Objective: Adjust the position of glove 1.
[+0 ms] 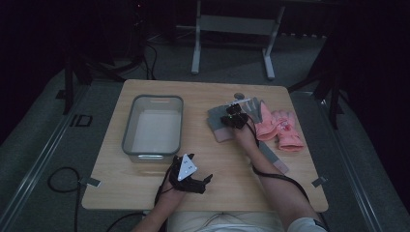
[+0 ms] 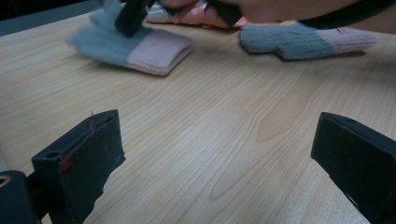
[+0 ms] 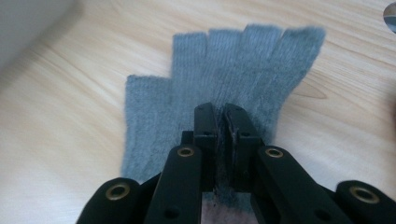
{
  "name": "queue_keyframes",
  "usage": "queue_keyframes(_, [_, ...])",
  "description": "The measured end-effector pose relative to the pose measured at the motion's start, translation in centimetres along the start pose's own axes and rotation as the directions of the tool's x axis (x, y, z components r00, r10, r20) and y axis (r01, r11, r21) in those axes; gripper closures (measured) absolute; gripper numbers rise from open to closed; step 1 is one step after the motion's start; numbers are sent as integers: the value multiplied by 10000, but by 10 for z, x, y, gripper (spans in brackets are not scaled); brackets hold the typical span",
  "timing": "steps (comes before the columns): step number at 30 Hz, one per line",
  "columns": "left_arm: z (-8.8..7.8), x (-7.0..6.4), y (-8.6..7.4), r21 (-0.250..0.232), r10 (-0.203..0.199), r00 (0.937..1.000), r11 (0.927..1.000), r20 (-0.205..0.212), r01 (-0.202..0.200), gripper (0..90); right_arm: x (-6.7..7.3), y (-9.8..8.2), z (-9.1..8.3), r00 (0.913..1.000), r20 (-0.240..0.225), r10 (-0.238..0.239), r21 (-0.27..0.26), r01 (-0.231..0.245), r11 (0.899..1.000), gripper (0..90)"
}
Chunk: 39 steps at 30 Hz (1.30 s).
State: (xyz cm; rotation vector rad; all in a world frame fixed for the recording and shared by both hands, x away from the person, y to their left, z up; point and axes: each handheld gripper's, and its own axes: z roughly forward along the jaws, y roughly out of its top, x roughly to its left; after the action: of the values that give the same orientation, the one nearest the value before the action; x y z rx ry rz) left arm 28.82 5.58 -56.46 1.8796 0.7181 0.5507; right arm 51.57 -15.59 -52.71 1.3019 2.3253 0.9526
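A grey knitted glove [image 1: 216, 121] with a pink cuff lies flat at the table's middle right, fingers pointing away. My right gripper [image 1: 235, 118] sits on it; in the right gripper view its jaws are shut [image 3: 222, 121], pinching the grey glove [image 3: 243, 60] near the palm. My left gripper [image 1: 199, 167] hovers low near the front edge, its jaws wide open [image 2: 219, 154] with only bare wood between them. From there the grey glove [image 2: 135, 46] lies ahead, and a second grey glove [image 2: 299, 39] rests to its right.
A grey empty bin [image 1: 129, 126] stands on the table's left half. A pair of pink gloves [image 1: 283, 128] lies at the right. The second grey glove [image 1: 271, 157] lies beside the right forearm. A small round metal piece [image 1: 239, 95] sits behind the gloves.
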Motion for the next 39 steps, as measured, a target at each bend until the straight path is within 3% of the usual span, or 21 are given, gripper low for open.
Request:
queue_keyframes(3, [0, 0, 0, -8, 16, 10000, 10000, -23, -16, 19, 11, 2, -25, 9993, -66, 374, -510, -376, 9980, 846])
queue_keyframes(4, [0, 0, 0, -8, 16, 10000, 10000, -23, -16, 19, 11, 2, -25, 9993, -66, 374, -510, -376, 9980, 846])
queue_keyframes(5, [0, 0, 0, -12, 32, 10000, 10000, -41, -32, 19, 21, 2, -45, 9981, -18, 616, -882, -616, 9942, 846])
queue_keyframes(10, [0, -1, 0, -35, 45, 10000, 10000, -68, -45, 19, 42, -5, -85, 9944, -197, 1040, -1439, -1058, 9839, 845])
queue_keyframes(13, [-1, 0, 0, -92, -42, 10000, 9999, -29, 42, 19, 46, -8, -93, 9913, -315, 1275, -1630, -1310, 9779, 845])
queue_keyframes(14, [-1, 1, -1, -144, -102, 9999, 9998, 29, 103, 19, 58, -18, -112, 9885, -336, 1476, -1917, -1513, 9697, 845])
queue_keyframes(16, [-2, 1, -1, -161, -108, 9999, 9998, 6, 108, 19, 66, -25, -117, 9908, -193, 1338, -1924, -1350, 9720, 845])
queue_keyframes(18, [-1, 0, -1, -151, -53, 10000, 9999, -44, 53, 19, 70, -34, -120, 9873, -188, 1580, -1952, -1586, 9679, 845])
queue_keyframes(20, [-1, -1, 0, -106, 17, 10000, 9999, -88, -18, 18, 74, -44, -119, 9838, 110, 1790, -2038, -1730, 9636, 845])
queue_keyframes(22, [-1, -1, 0, -72, 84, 10000, 9999, -41, -84, 19, 75, -54, -114, 9772, -32, 2121, -1858, -2090, 9601, 845])
queue_keyframes(24, [0, -1, 0, -72, 86, 10000, 9999, -23, -86, 18, 76, -63, -108, 9780, 99, 2083, -1586, -2041, 9660, 845])
queue_keyframes(25, [0, -1, 0, -67, 86, 10000, 9999, -33, -86, 19, 74, -68, -105, 9714, -98, 2374, -1403, -2364, 9615, 845])
queue_keyframes(27, [0, -1, 0, -49, 123, 9999, 9999, -61, -123, 18, 74, -76, -100, 9698, 102, 2438, -1296, -2405, 9620, 845])
queue_keyframes(29, [0, -2, 0, -25, 169, 9998, 9999, -63, -169, 19, 73, -86, -93, 9596, 35, 2812, -1107, -2791, 9539, 845])
queue_keyframes(32, [0, -2, 0, -13, 176, 9998, 9998, -40, -176, 19, 75, -95, -85, 9519, 14, 3064, -849, -3052, 9485, 846])
queue_keyframes(36, [0, -2, 0, -51, 159, 9999, 9999, 16, -159, 18, 78, -99, -78, 9436, 144, 3309, -882, -3285, 9404, 846])
queue_keyframes(38, [0, -2, 0, -70, 205, 9998, 9998, 27, -205, 19, 79, -100, -73, 9437, 231, 3301, -761, -3276, 9418, 845])
queue_keyframes(39, [0, -3, 0, -67, 209, 9998, 9998, 27, -209, 19, 79, -101, -70, 9383, 262, 3448, -816, -3418, 9362, 845])
